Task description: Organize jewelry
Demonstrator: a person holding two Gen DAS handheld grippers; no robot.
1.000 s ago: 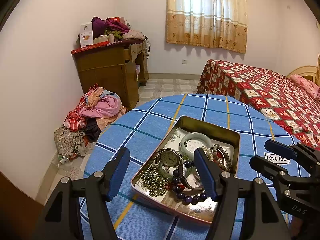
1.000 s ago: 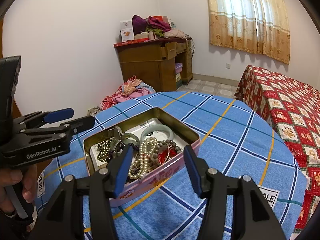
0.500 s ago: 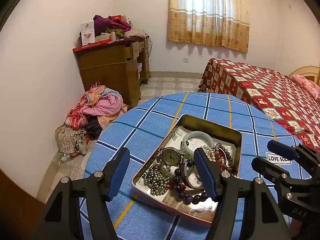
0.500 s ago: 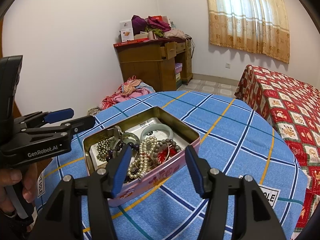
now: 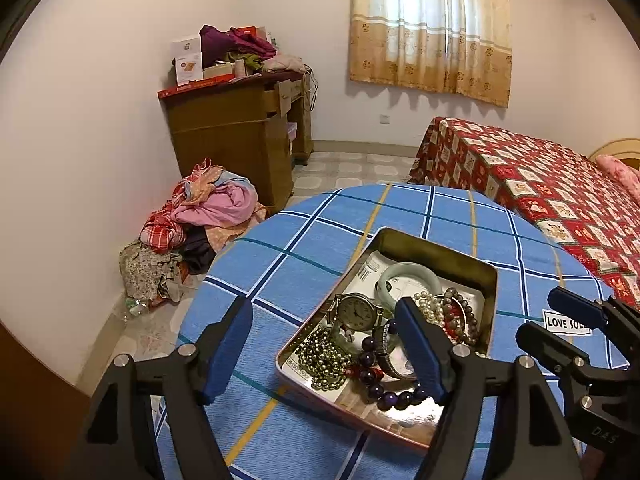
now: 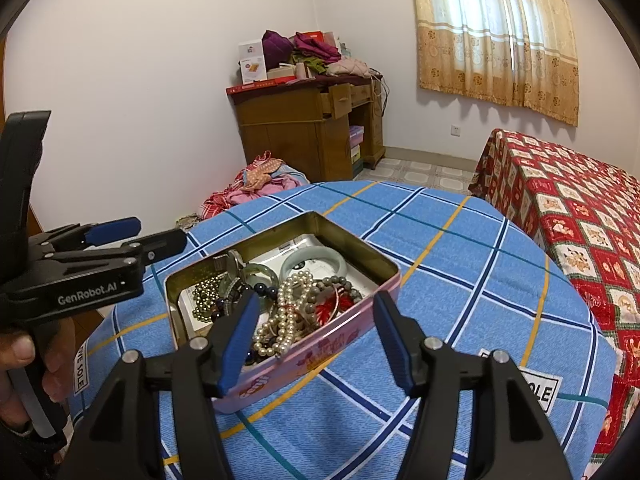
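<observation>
An open pink tin [image 6: 320,354] [image 5: 436,242] sits on the blue checked tablecloth. It holds a watch [image 5: 356,312], a pale jade bangle [image 5: 408,280] [image 6: 314,262], white pearls [image 6: 286,312], a gold bead strand [image 5: 326,358], dark purple beads [image 5: 384,392] and brown beads [image 5: 460,312]. My left gripper [image 5: 326,346] is open and empty, hovering above the tin's near left part. My right gripper [image 6: 316,338] is open and empty, above the tin's near side. Each gripper shows in the other's view, the right one [image 5: 560,320] and the left one [image 6: 140,236].
The round table [image 6: 460,280] has its edge close on all sides. A bed with a red cover [image 6: 568,208] stands to the right. A wooden desk [image 5: 240,136] and a heap of clothes [image 5: 200,224] are at the far wall.
Both grippers have drifted slightly back and up from the tin. Both stay open. The jewelry has not moved.
</observation>
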